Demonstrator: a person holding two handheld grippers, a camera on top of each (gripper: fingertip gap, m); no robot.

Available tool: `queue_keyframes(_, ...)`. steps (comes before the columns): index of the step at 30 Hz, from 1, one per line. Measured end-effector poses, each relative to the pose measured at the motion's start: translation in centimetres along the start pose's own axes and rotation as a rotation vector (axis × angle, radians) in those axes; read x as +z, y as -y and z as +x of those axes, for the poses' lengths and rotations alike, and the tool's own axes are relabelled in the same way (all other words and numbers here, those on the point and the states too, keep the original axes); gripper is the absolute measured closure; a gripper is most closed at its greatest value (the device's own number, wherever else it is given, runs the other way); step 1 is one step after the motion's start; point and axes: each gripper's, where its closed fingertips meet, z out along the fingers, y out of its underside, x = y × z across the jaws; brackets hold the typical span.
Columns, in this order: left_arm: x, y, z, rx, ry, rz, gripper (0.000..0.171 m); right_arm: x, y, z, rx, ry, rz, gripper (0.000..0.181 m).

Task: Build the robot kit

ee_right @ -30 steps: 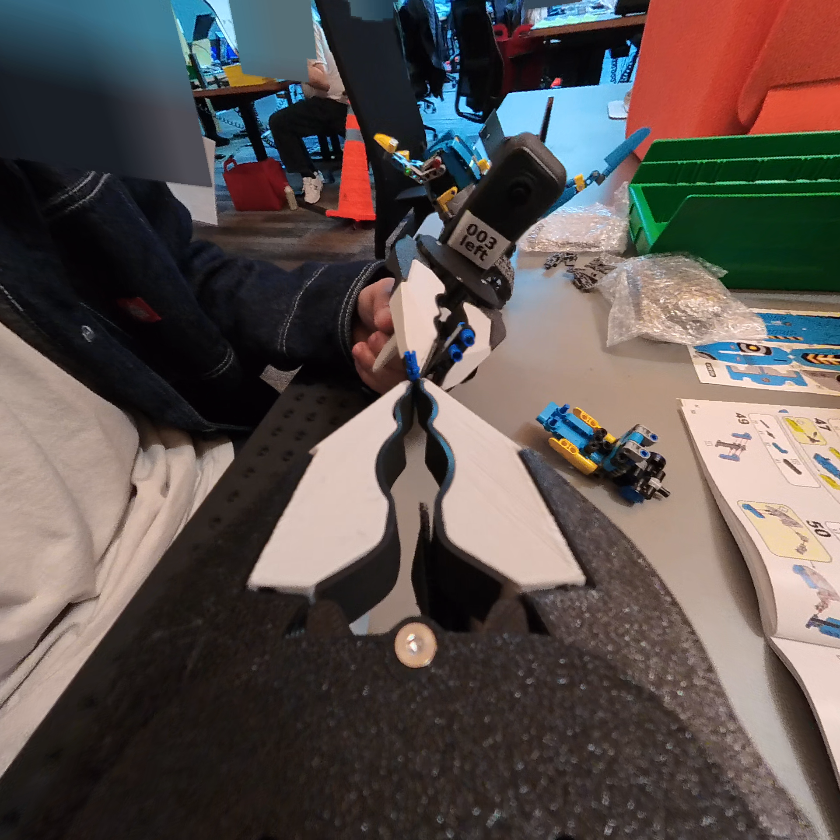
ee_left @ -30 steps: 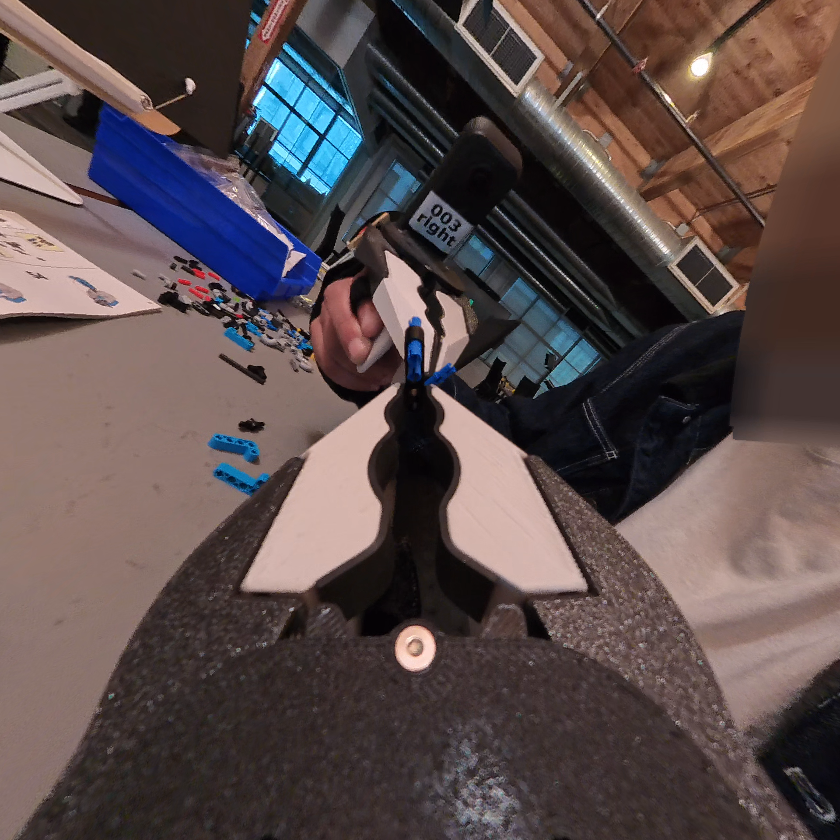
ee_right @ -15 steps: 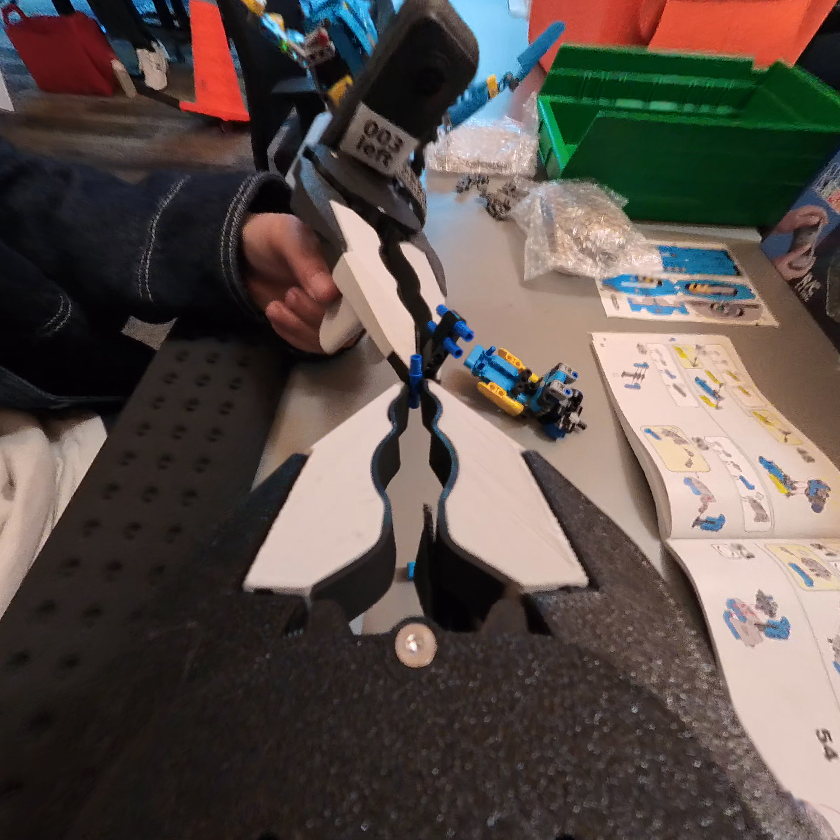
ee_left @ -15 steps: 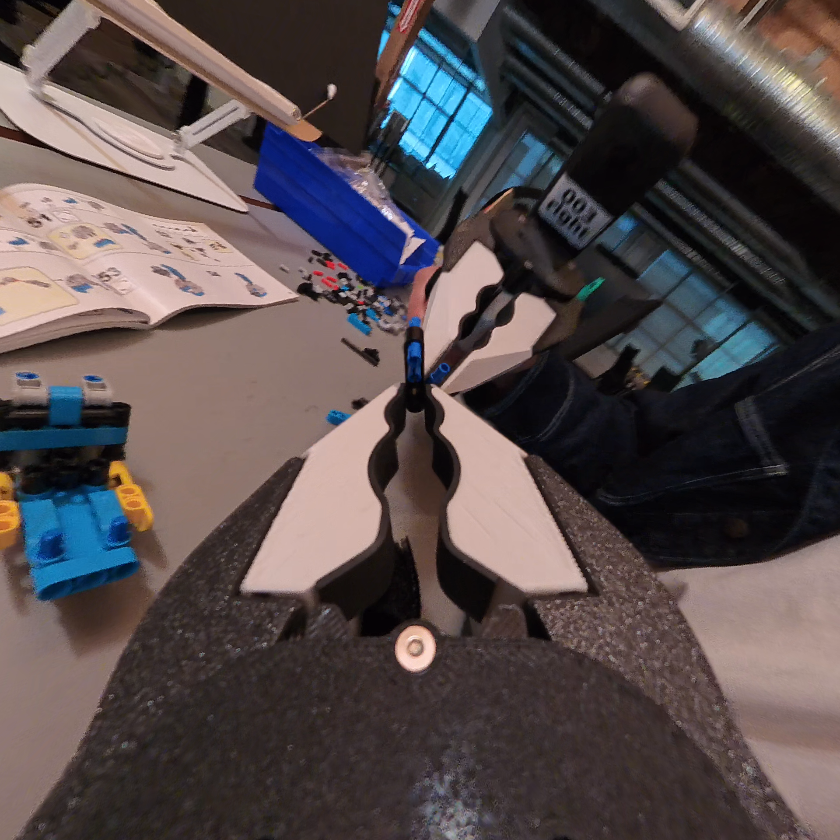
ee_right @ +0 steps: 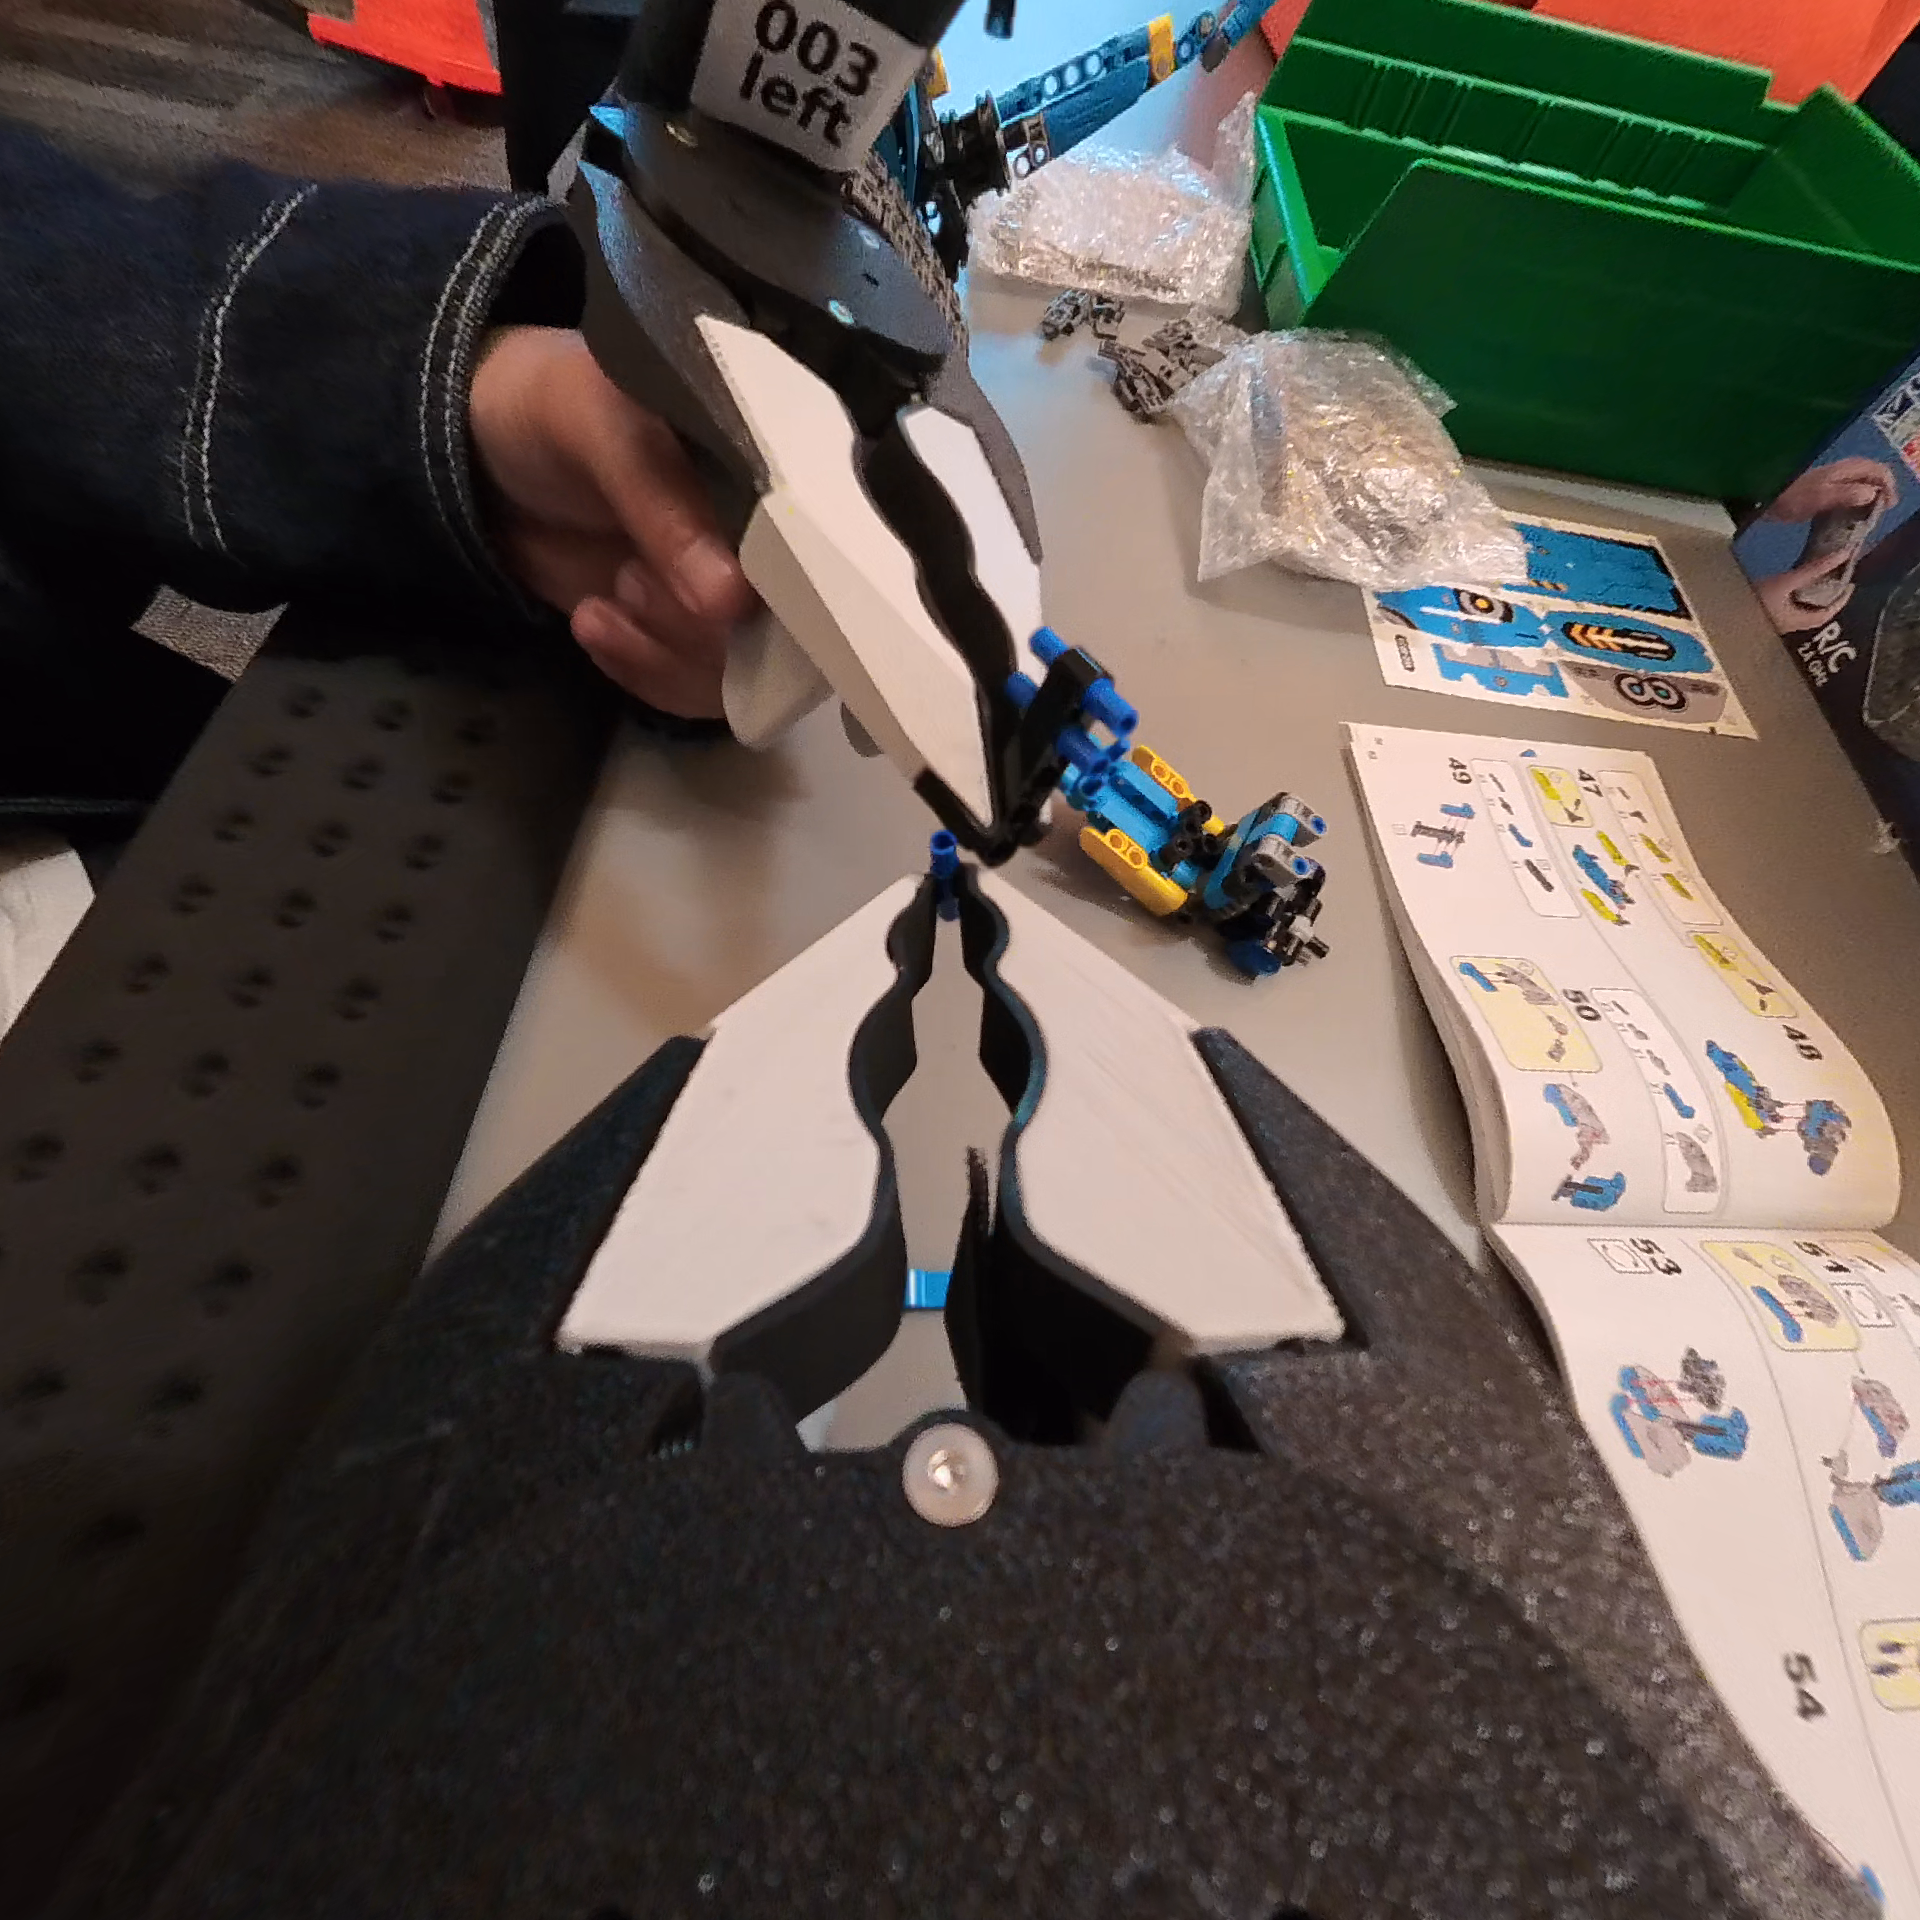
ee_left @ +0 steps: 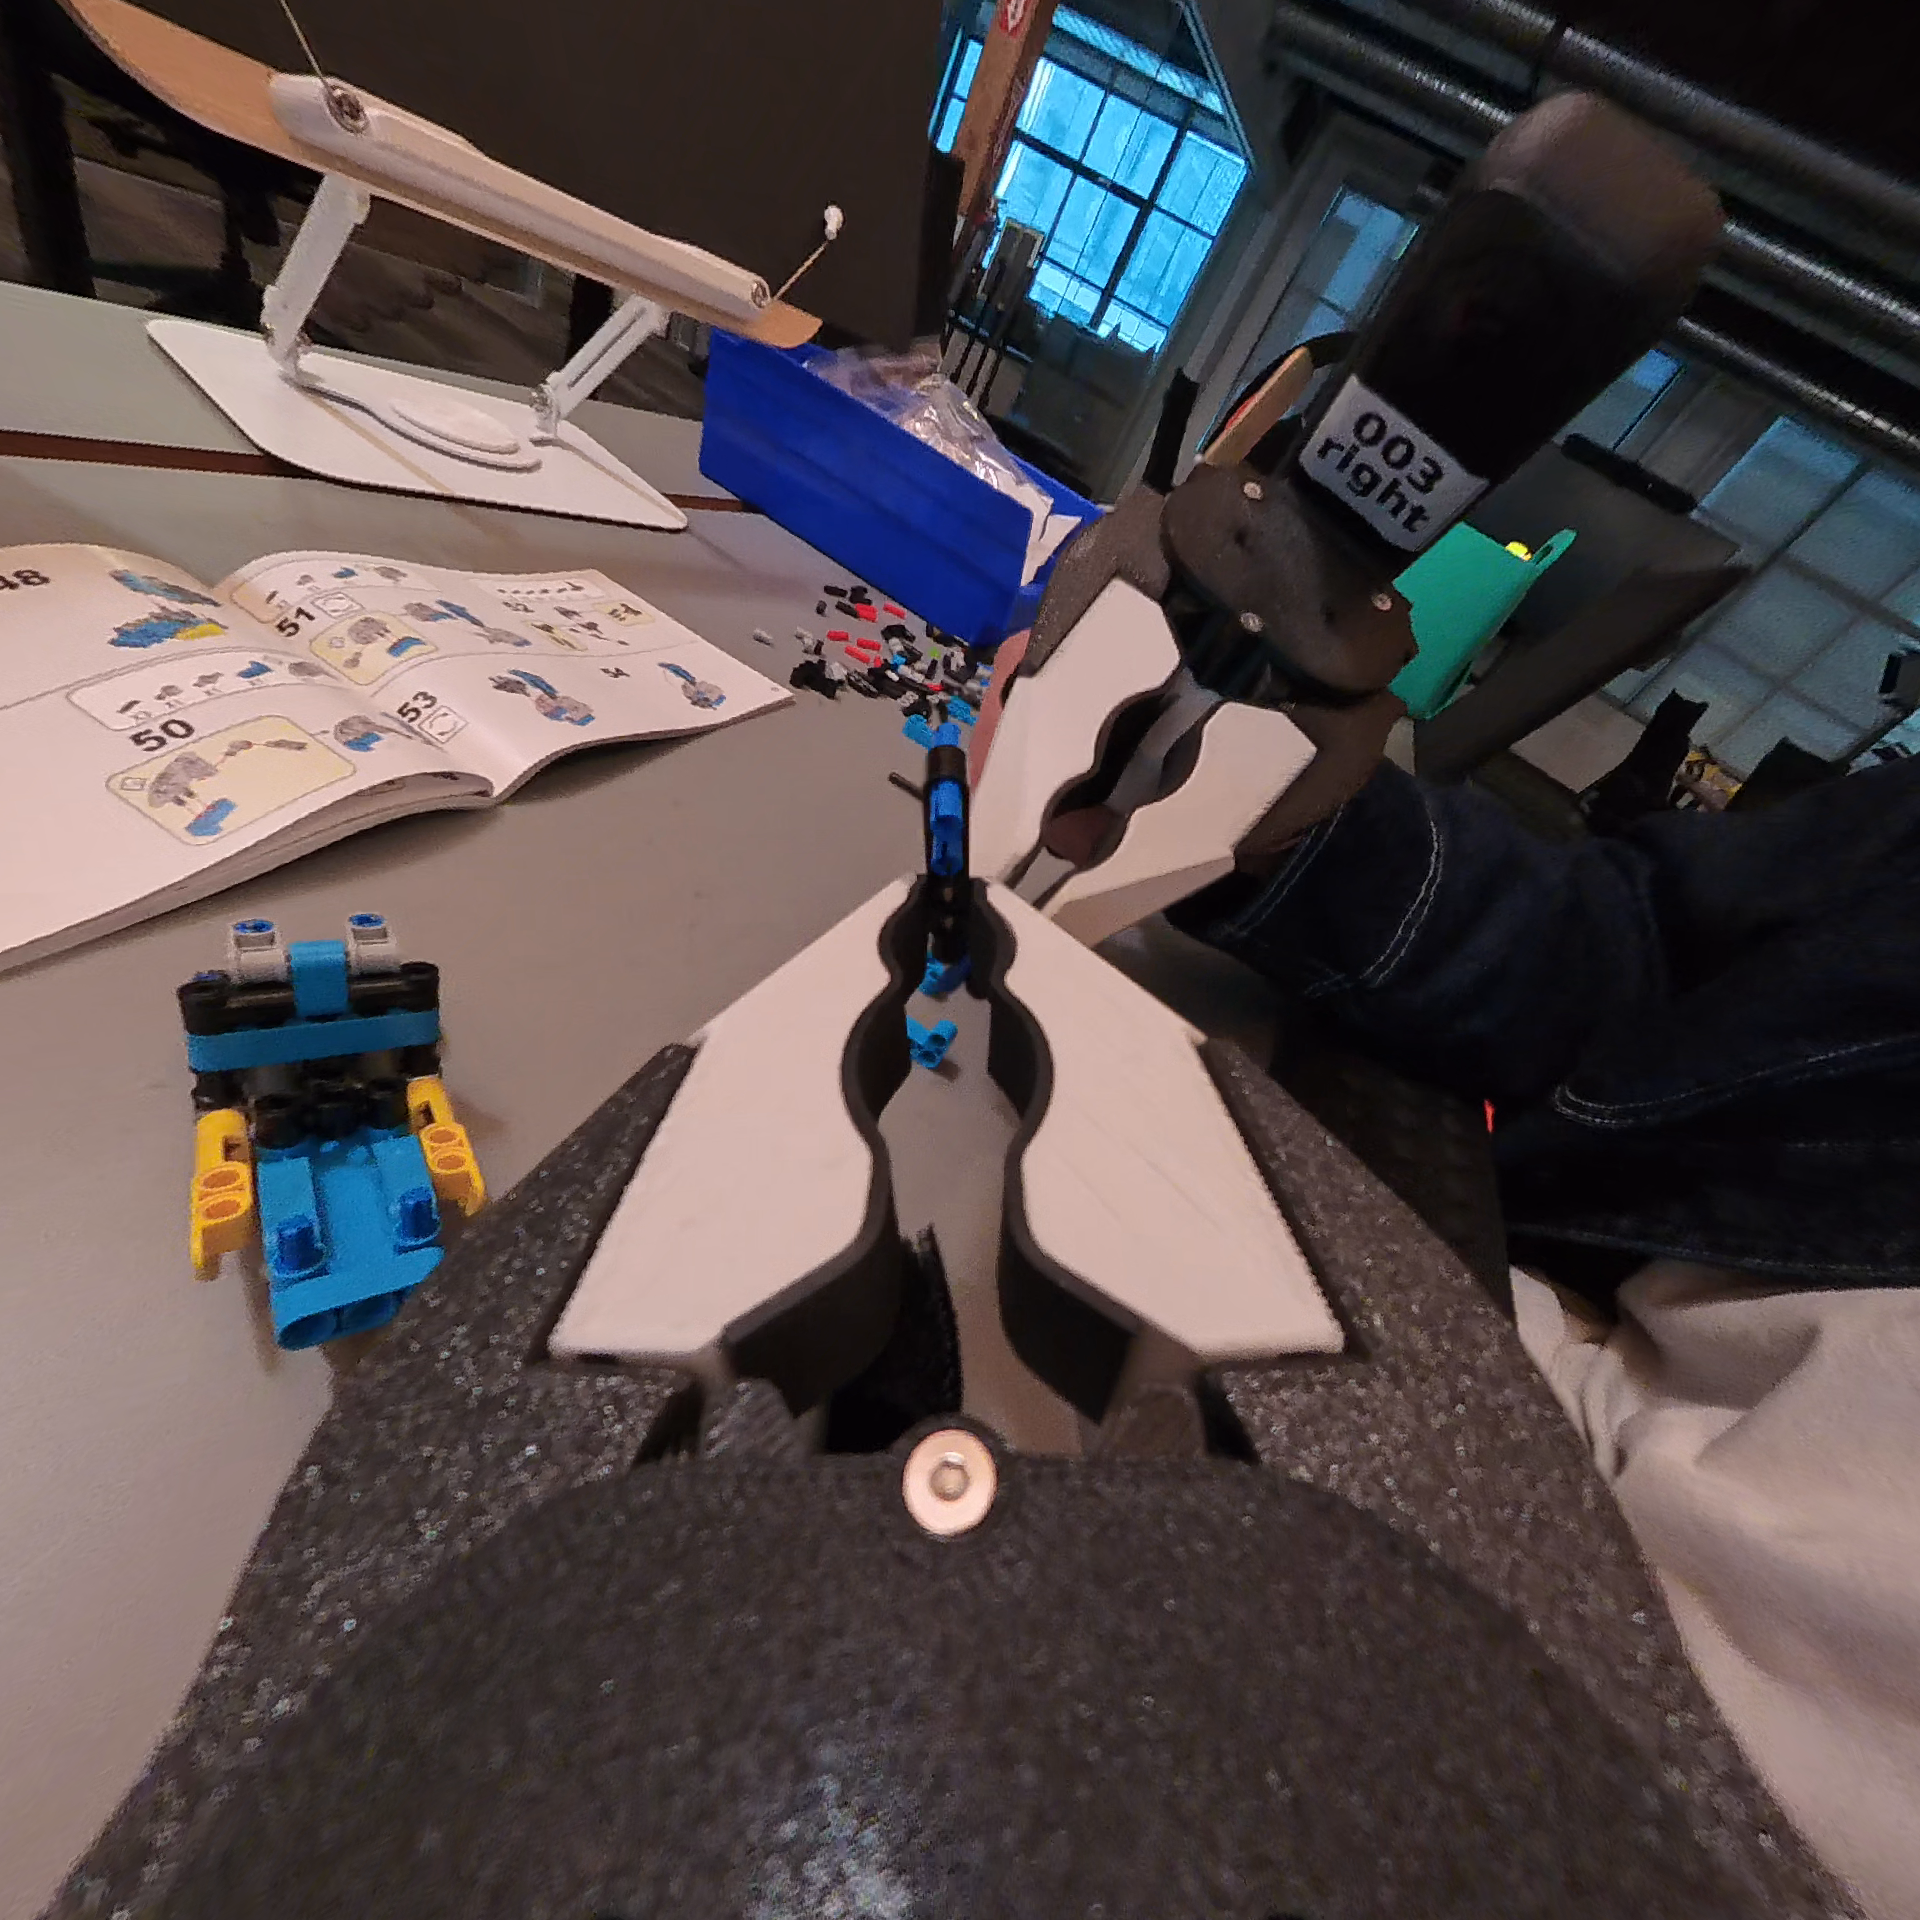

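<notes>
The left claw [ee_left: 943,902] pinches a black beam [ee_right: 1044,753]; the right claw [ee_right: 945,891] clamps a blue pin [ee_right: 943,868].

The left tongs [ee_left: 945,904] have their jaws pinched nearly together at the tips, clamping a small black beam with blue pins [ee_left: 945,810] that stands up from them. The right tongs [ee_right: 948,891] are likewise closed at the tips, gripping a small blue pin [ee_right: 943,862]. The two sets of tips meet almost nose to nose, angled toward each other, a hand [ee_right: 613,551] in a dark denim sleeve gripping the left handle.
</notes>
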Motion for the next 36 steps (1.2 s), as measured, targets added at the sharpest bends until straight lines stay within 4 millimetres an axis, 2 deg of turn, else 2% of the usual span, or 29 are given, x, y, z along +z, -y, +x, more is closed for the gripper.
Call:
queue_keyframes(6,-0.3,1.0,0.4,0.016,-0.002,0.057,0.165,0.5,1.4,-0.6,0.106,0.058,0.101,0.178)
queue_keyframes(10,-1.2,2.2,0.0,0.037,0.027,0.122,0.165,-0.6,2.2,0.8,0.198,0.040,0.188,0.178)
queue_keyframes(15,-0.7,1.7,0.5,0.075,0.026,0.091,0.165,-0.8,2.2,0.8,0.183,0.033,0.182,0.178)
queue_keyframes(20,-0.1,0.8,-0.5,0.261,0.188,0.021,0.164,-0.2,1.0,1.5,0.182,-0.025,0.105,0.178)
queue_keyframes(25,0.5,-0.6,-1.5,0.410,0.300,-0.080,0.164,0.5,-0.7,2.0,0.042,-0.131,-0.030,0.177)
queue_keyframes(30,1.0,-1.9,-1.8,0.451,0.312,-0.161,0.165,0.8,-2.0,1.9,-0.116,-0.182,-0.126,0.177)
queue_keyframes(34,1.3,-3.1,-1.6,0.325,0.222,-0.207,0.165,0.9,-3.0,1.4,-0.346,-0.208,-0.206,0.178)
queue_keyframes(36,1.2,-2.8,-1.1,0.238,0.160,-0.182,0.165,0.7,-2.6,1.1,-0.371,-0.196,-0.187,0.178)
